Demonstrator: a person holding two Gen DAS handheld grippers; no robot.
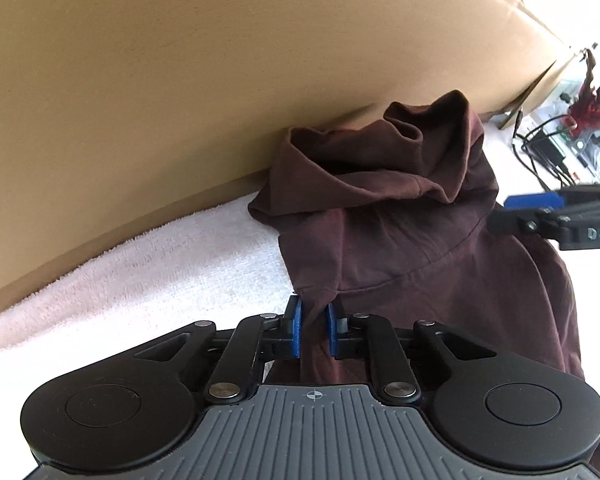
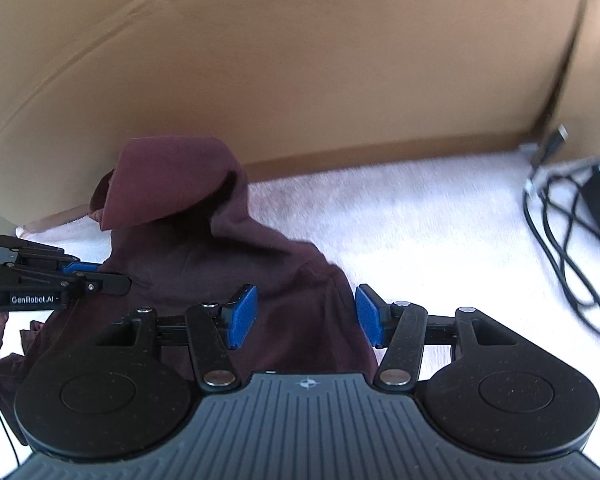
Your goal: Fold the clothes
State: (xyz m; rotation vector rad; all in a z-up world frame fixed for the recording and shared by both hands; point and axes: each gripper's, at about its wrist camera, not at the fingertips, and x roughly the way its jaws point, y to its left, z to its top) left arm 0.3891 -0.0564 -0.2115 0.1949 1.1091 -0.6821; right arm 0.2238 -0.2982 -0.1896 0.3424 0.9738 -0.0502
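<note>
Grasping step: left claw (image 1: 314,330) pinches the maroon hoodie (image 1: 412,232); right claw (image 2: 306,316), jaws wide, straddles its shoulder ungripped. Next: close, then fold.

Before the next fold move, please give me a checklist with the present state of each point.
1. Left gripper pinches a fold of the dark maroon hooded sweatshirt: ok.
2. Right gripper grips the sweatshirt: not ok, pads stand open, apart from the fabric.
3. Hood lies flat: not ok, bunched against the brown cardboard wall.
4. Black cables away from the garment: ok.
5. White fluffy towel smooth underneath: cannot tell.
</note>
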